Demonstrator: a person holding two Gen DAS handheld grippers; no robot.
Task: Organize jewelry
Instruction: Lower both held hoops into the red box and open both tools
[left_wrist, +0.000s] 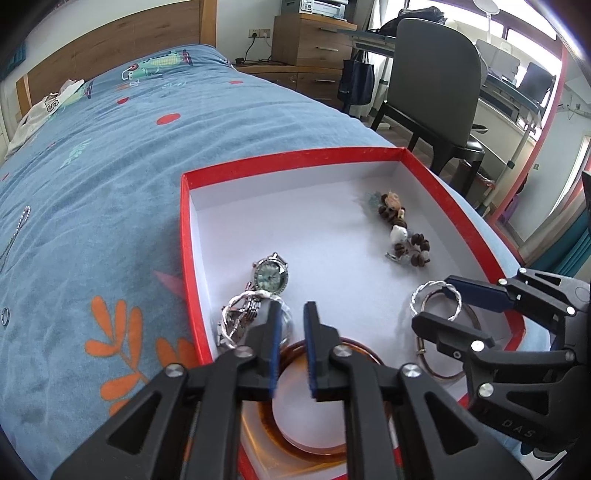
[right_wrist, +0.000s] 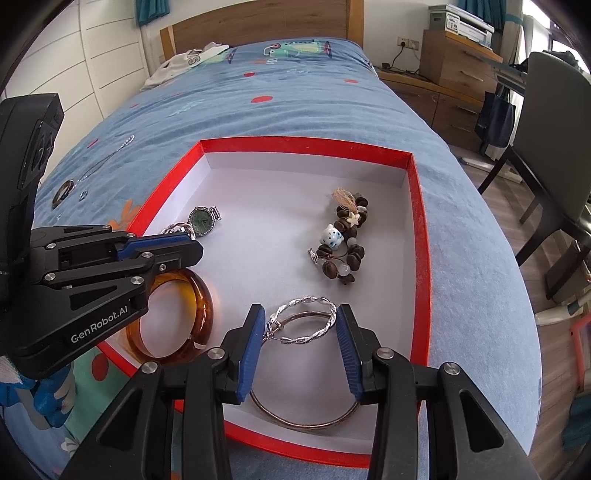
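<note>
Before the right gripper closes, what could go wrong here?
1. The twisted silver bangle overlaps the thin plain bangle; the right gripper may catch both.
2. The left gripper sits close above the amber bangle and could knock it.
3. A necklace lies outside the red box.

Your way in is the red box's (right_wrist: 419, 236) bare far half; beaded bracelet (right_wrist: 345, 245) and watch (right_wrist: 203, 220) flank it.

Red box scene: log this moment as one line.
left gripper: open over amber bangle | right gripper: open around twisted silver hoop | red box: holds watch, bead bracelet
</note>
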